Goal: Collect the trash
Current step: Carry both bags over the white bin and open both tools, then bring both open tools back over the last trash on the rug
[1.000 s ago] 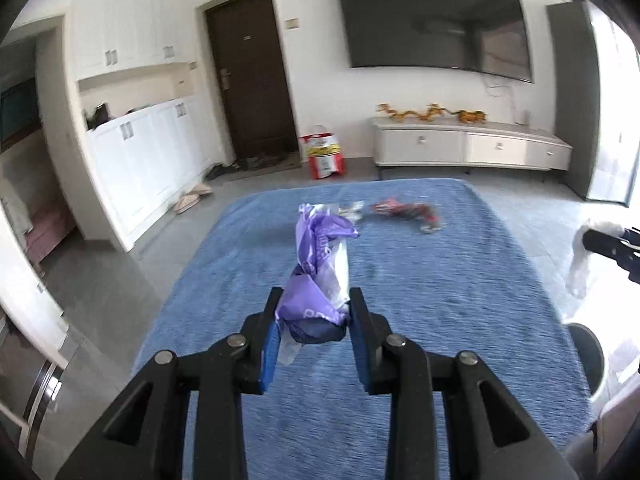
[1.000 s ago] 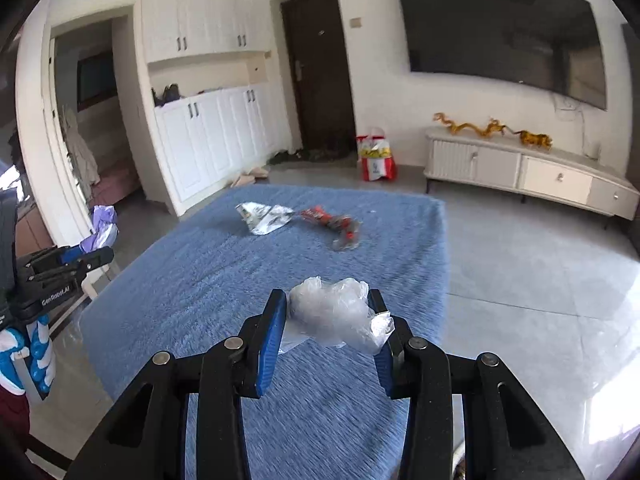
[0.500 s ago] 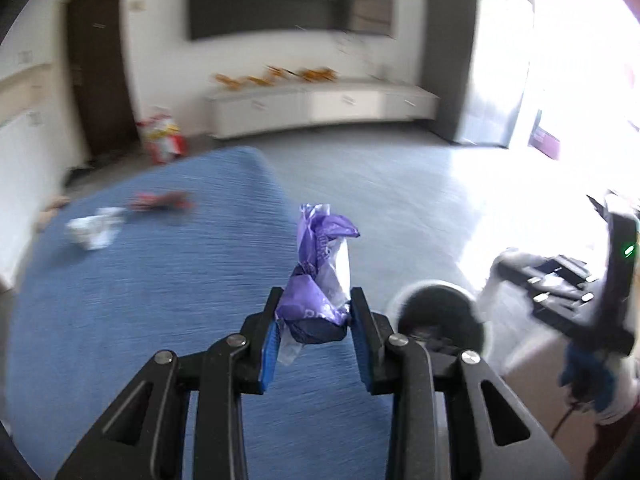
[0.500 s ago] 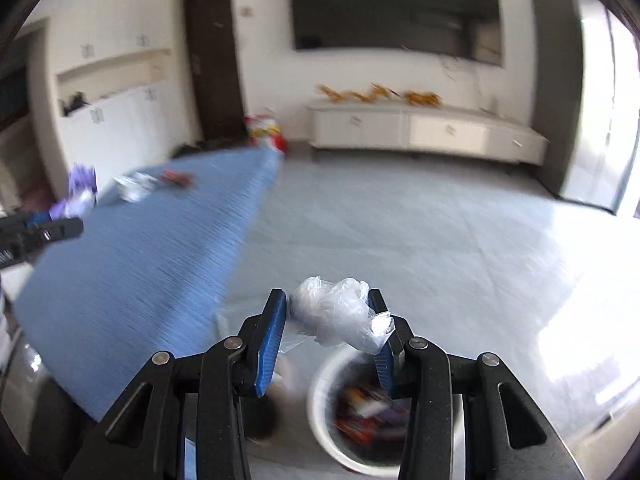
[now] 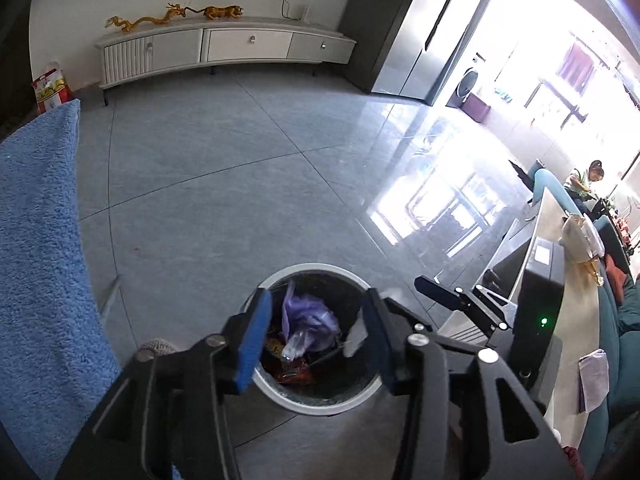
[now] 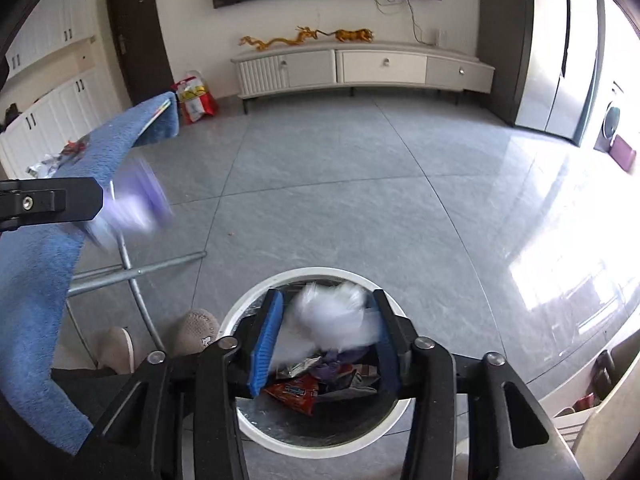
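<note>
A round white-rimmed trash bin [image 5: 280, 394] stands on the grey floor, with wrappers inside. My left gripper [image 5: 316, 336] is open above it. The purple wrapper [image 5: 306, 322] is free of the jaws over the bin's mouth. In the right wrist view the purple wrapper [image 6: 132, 208] shows as a blur beside the left gripper's finger [image 6: 52, 200]. My right gripper [image 6: 326, 342] is open over the bin [image 6: 244, 420]. The clear white plastic wad [image 6: 334, 318] sits blurred between its jaws, against the right one. More trash [image 6: 60, 152] lies on the blue table.
The blue cloth-covered table [image 5: 36, 260] is at the left, its metal legs [image 6: 128, 272] beside the bin. Slippered feet [image 6: 192, 332] stand next to the bin. A white TV cabinet [image 6: 360, 68] and red bag [image 6: 194, 96] are at the far wall. A sofa [image 5: 624, 344] is right.
Both grippers swung from the table to above the bin and opened. The purple wrapper left the left jaws and is falling; the white wad is loose in the right jaws.
</note>
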Tool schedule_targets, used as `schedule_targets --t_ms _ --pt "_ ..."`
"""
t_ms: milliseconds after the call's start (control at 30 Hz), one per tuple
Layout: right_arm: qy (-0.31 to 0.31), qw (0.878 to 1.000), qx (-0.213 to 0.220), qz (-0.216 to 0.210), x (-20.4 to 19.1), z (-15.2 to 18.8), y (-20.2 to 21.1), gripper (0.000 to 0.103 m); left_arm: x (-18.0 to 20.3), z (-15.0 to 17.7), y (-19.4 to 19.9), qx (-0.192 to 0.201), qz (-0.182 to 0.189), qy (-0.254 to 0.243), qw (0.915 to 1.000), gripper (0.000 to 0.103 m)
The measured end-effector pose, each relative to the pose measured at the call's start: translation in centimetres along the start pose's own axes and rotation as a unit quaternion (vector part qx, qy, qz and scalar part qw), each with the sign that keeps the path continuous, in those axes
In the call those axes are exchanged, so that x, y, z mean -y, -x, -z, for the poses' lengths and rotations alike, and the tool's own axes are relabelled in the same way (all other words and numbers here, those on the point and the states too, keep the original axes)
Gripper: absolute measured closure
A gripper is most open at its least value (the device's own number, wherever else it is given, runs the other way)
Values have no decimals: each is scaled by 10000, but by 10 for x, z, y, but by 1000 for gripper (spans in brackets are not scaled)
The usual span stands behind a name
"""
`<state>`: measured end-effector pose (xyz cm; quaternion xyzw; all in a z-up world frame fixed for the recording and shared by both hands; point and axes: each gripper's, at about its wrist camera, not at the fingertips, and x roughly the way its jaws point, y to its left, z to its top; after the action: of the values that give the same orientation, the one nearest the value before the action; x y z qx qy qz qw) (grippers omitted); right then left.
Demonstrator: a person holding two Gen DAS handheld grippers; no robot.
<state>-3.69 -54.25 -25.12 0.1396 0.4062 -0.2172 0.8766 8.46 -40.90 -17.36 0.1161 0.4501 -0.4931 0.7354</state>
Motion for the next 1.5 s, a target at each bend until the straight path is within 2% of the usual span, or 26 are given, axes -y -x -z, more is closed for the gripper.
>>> schedule_targets --t_ms 67,167,367,500,600,667,900,1033,1133,1333,1433,1500 --pt "35 10000 2 71 0 0 2 47 0 -1 3 34 91 41 9999 52" --pt "1 9999 39 94 1 -2 8 46 -2 1 18 207 51 23 9998 52" --pt "-8 9993 381 25 -2 -8 42 46 -23 -2 67 871 -212 12 9960 52" --pt "55 9972 743 -84 -21 -21 74 45 -33 4 109 1173 -498 -48 9918 52" --pt "142 9949 976 -191 -38 -29 97 41 -44 16 142 1379 -644 -14 9883 52" --pt "242 9934 1090 -262 -52 -34 111 36 -50 28 159 1508 -764 33 9856 52" --pt "656 9825 1528 -836 -112 -51 159 18 -97 65 225 1948 -1343 383 9709 43" --pt "796 9715 1877 -1210 -149 -60 181 0 -131 85 260 2157 -1691 593 9599 41" --pt "844 9631 1956 -1646 -174 -67 189 0 -153 99 282 2303 -1985 746 9497 40" --pt "1031 9526 2002 -2047 -222 -85 184 0 -206 123 314 2526 -2565 1139 9260 38" --pt "1089 9497 2019 -2130 -244 -94 175 0 -235 128 321 2453 -2710 1337 9212 38" --pt "1104 9480 1982 -2232 -256 -103 162 0 -257 128 318 2282 -2709 1489 9232 38"
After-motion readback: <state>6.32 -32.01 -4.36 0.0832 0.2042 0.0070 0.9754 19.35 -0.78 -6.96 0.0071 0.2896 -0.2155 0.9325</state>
